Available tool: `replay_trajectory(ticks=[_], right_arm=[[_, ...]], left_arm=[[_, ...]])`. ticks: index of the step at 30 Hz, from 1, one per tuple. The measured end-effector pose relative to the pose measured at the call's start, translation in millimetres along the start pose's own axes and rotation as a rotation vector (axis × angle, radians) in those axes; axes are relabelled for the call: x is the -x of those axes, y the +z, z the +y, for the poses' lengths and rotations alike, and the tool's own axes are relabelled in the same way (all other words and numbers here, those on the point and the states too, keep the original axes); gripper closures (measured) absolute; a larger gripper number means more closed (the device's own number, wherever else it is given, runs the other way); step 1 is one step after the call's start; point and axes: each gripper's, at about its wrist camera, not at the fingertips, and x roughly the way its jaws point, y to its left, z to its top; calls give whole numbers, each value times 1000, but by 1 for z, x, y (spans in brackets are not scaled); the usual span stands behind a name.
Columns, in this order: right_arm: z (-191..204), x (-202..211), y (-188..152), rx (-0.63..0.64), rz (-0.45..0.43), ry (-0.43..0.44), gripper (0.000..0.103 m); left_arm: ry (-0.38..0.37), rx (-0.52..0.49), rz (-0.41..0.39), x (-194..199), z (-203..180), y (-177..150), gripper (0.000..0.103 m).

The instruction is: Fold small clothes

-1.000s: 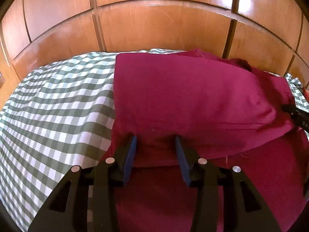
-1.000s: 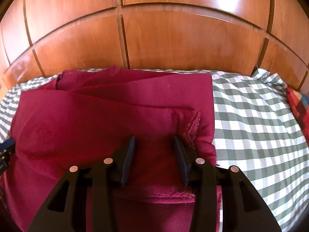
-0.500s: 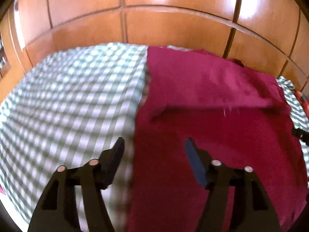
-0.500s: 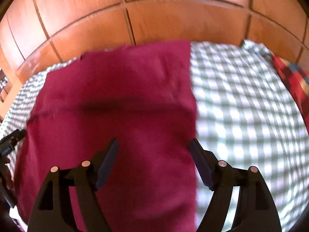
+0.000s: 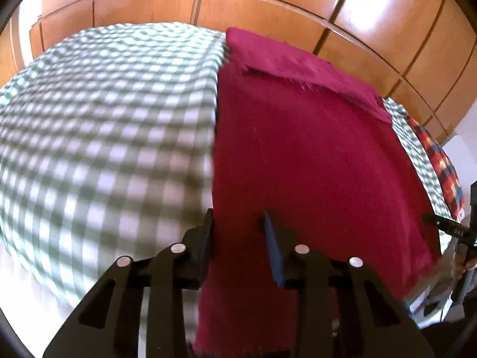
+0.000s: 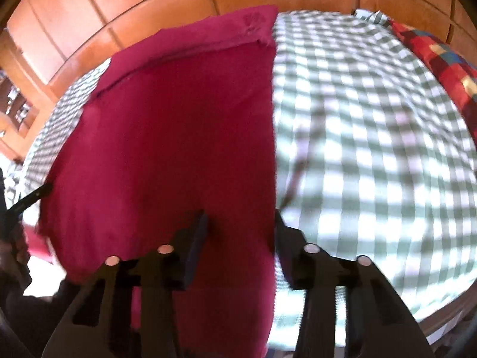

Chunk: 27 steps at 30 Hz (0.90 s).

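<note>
Left gripper [image 5: 238,238] is raised above the near end of the maroon cloth [image 5: 298,155], w/ its fingers partly spread; a gap shows btwn them and nothing is pinched in it. The left finger sits right over the cloth's left edge, the blue-padded right finger over the cloth itself; whether either pad touches the fabric can't be told. Ahead of this tool the cloth runs away as a long flat strip on the green-and-white checked bedsheet [image 5: 104,119], and at the far end a folded flap w/ a frayed edge lies across it. To the tool's left is bare sheet, motion-blurred. Far right, past the cloth, a red patterned fabric [image 5: 441,164] lies on the sheet.

Right gripper [image 6: 238,229] hangs over the same cloth [image 6: 179,134] at its near right corner, fingers spread about as wide, w/ nothing held. Its right finger lines up w/ the cloth's right edge and the left finger is over the fabric. Cloth fills the view ahead and to the tool's left; checked sheet [image 6: 372,149] lies to its right, w/ the red patterned fabric [image 6: 441,59] at far right. Wooden panelled wall [image 6: 149,0] stands beyond the bed. Each tool's black tip shows at the other view's edge
</note>
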Motion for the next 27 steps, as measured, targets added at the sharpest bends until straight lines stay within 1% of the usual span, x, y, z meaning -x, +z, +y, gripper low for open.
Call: replay_trajectory(ticks=[2,3,4,5,6,9,12,14,15,17,20,21,23,25,27], right_arm=[[6,3,-13,19,27,22,70],[8,4,-16,24,33,26,76],[12,4,-19,34,43,36,78],[15,3,-21,46,49,44,84],[18,3,-21,57,51,49,89],[22,5,-16,60,55,72,93],[27,18,-3,57,19,134,93],[27,28,7,45,-14,168,93],[26,32,14,37,-33,181,93],[23,39,27,18,-70,214,93],[18,39,51,-19,-117,248,93],[15,37,60,-30,-129,250,93],[9,28,80,-52,-147,238,93],[0,20,100,-77,-148,226,93],[-5,9,113,-99,-143,220,93]], left_arm=[[-1,-6,8,6,-3,-13,76],[-3,-4,13,8,-5,-18,81],[-6,1,19,9,-6,-22,84],[-11,1,21,10,-6,-24,90],[-8,-2,17,11,-7,-25,91],[-23,4,16,17,-8,-19,93],[-76,43,10,26,0,-8,97],[-151,74,-14,38,6,4,97],[-166,78,-29,42,6,9,97],[-221,96,-71,52,9,24,97],[-265,111,-113,52,11,49,97],[-274,114,-122,50,11,57,97],[-267,96,-142,42,5,78,97],[-262,92,-145,28,-1,101,97],[-259,101,-139,14,-2,121,97]])
